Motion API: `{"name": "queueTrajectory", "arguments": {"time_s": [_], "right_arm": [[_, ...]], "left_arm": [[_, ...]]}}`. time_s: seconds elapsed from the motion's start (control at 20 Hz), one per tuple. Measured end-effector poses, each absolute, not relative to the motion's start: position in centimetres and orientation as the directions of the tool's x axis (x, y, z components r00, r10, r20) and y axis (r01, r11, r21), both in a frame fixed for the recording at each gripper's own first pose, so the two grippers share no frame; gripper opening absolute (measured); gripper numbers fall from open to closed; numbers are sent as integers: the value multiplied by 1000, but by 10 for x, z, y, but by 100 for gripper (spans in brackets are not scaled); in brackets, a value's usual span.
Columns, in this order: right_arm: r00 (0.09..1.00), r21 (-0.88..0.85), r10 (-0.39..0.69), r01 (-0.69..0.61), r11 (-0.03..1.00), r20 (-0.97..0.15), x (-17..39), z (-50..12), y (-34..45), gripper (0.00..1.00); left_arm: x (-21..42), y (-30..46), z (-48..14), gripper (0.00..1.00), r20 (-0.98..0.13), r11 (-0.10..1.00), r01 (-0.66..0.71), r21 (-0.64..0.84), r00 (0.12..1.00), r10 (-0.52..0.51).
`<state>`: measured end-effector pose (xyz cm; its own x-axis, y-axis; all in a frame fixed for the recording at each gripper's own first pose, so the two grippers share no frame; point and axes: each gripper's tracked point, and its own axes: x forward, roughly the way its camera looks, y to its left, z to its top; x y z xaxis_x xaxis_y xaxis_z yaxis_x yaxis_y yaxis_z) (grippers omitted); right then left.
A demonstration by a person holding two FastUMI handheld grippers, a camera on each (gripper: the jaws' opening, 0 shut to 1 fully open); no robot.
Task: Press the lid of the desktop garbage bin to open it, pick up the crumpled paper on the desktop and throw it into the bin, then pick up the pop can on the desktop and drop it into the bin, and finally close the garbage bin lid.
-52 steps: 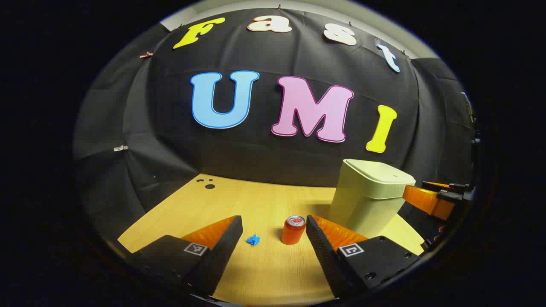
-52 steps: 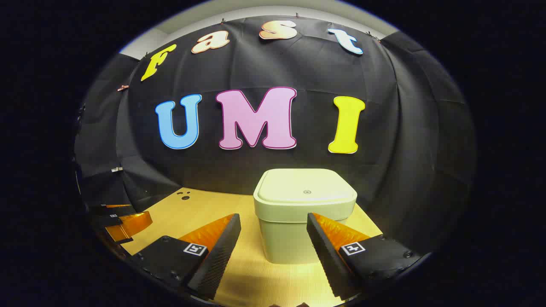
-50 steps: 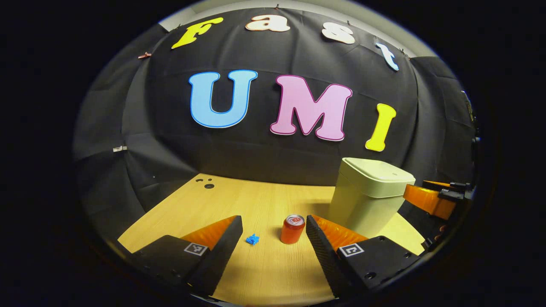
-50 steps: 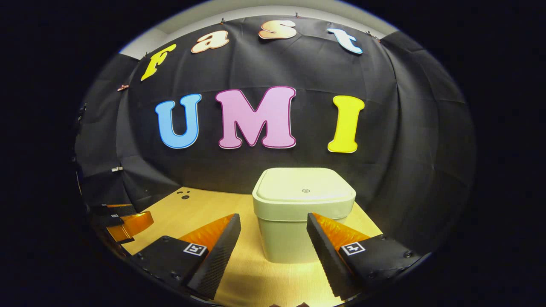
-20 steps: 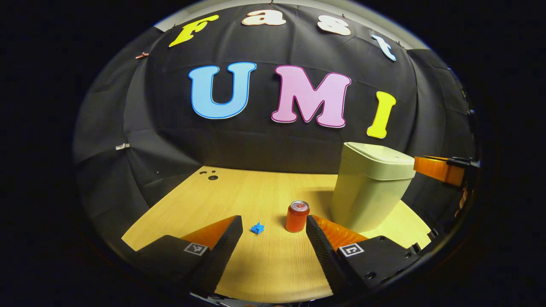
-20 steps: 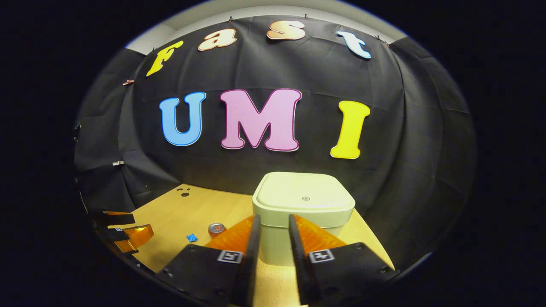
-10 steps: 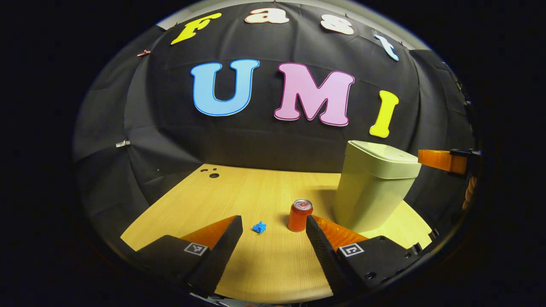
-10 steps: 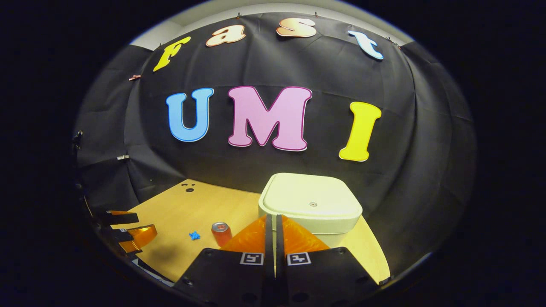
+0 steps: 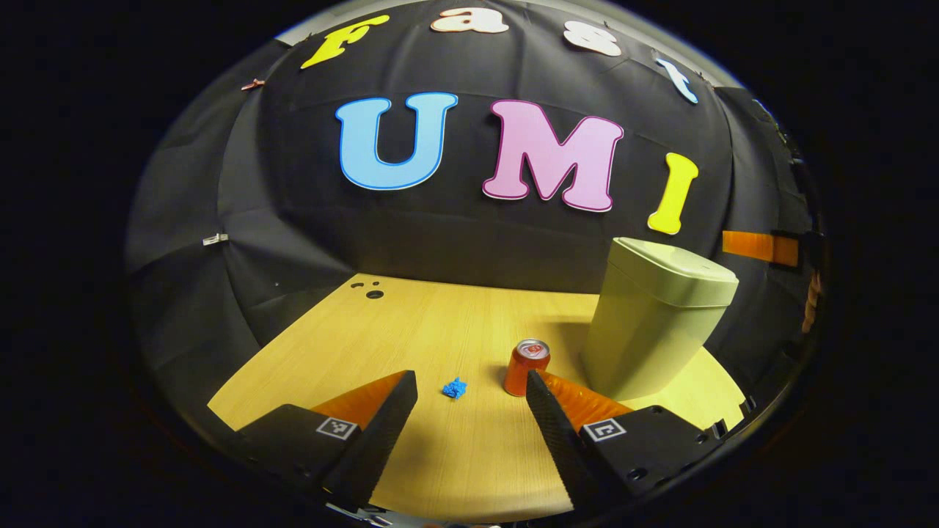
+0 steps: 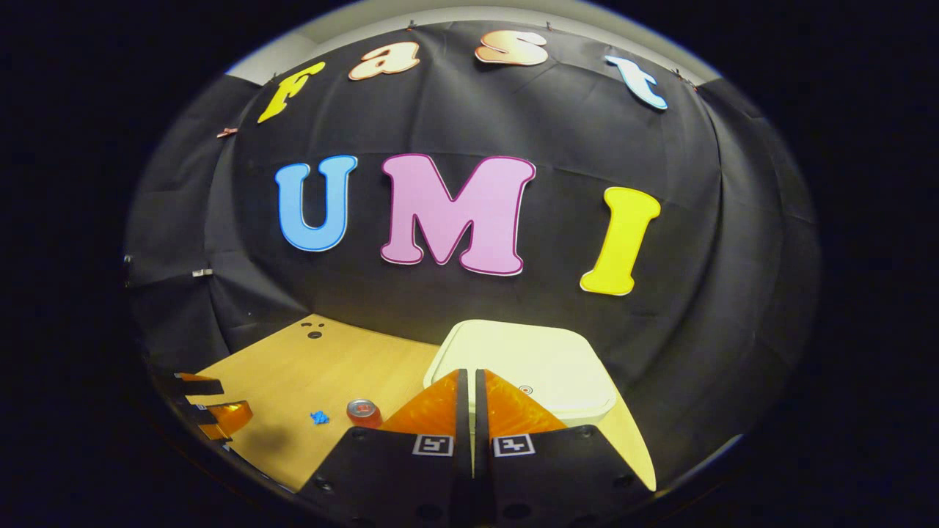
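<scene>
Right gripper [image 10: 468,381]: fingers pressed together with nothing between them; poised over the near edge of the bin's lid [image 10: 532,367]; whether the tips touch the lid cannot be told; in the left gripper view it juts in from the right edge, above the bin [image 9: 759,247]
Left gripper [image 9: 471,385]: fingers set wide apart, gripping nothing; held low over the table's near side; seen in the right gripper view at the far left edge [image 10: 209,407]
Garbage bin [image 9: 656,323]: pale green, upright at the right end of the wooden table [image 9: 411,323]; lid down and closed
Pop can [image 9: 527,367]: red, standing upright on the table just left of the bin; close to the left gripper's right fingertip
Crumpled paper [image 9: 455,388]: small blue wad lying on the table, left of the can and apart from it; ahead of the gap between the left gripper's fingers
Table: three dark holes [image 9: 370,289] near its far left corner
</scene>
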<state>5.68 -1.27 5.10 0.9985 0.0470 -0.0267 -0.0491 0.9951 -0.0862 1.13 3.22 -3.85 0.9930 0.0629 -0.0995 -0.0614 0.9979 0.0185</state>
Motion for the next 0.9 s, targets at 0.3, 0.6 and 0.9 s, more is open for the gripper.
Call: {"name": "queueTrajectory", "arguments": {"time_s": [0.3,0.6,0.9], "right_arm": [[996,-14,-30,29,999,-87,93,44,-46,5],[985,15,-58,61,998,-164,109,22,-64,5],[984,16,-60,63,998,-166,111,18,-60,6]], "left_arm": [[14,44,-37,96,-103,996,-86,20,991,87],[15,44,-36,96,-110,994,-107,3,988,106],[17,43,-47,96,-140,992,-124,0,982,122]]}}
